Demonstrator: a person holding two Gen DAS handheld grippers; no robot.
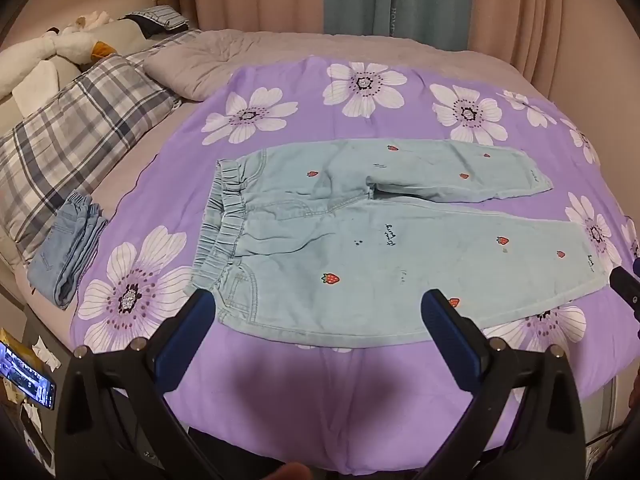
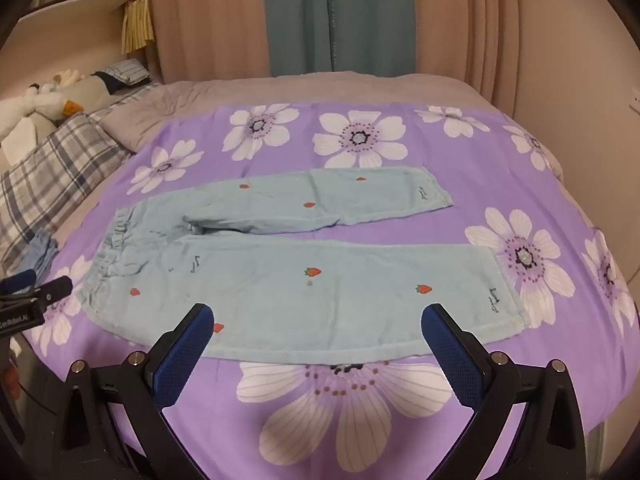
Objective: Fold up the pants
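Pale blue strawberry-print pants [image 1: 360, 240] are spread flat on the purple flowered bedsheet [image 2: 500, 152]; their near hem is partly hidden behind the left gripper [image 1: 318, 304] and right gripper [image 2: 318, 318], both spread wide, nothing pinched. Embroidered lettering stays illegible.

Black fingers [image 1: 188, 332], blue textured pads [image 2: 456, 356], silver screws [image 2: 135, 358]

Matt soft denim-like cloth pants [image 1: 360, 240], smooth printed cloth sheet [image 1: 280, 380].
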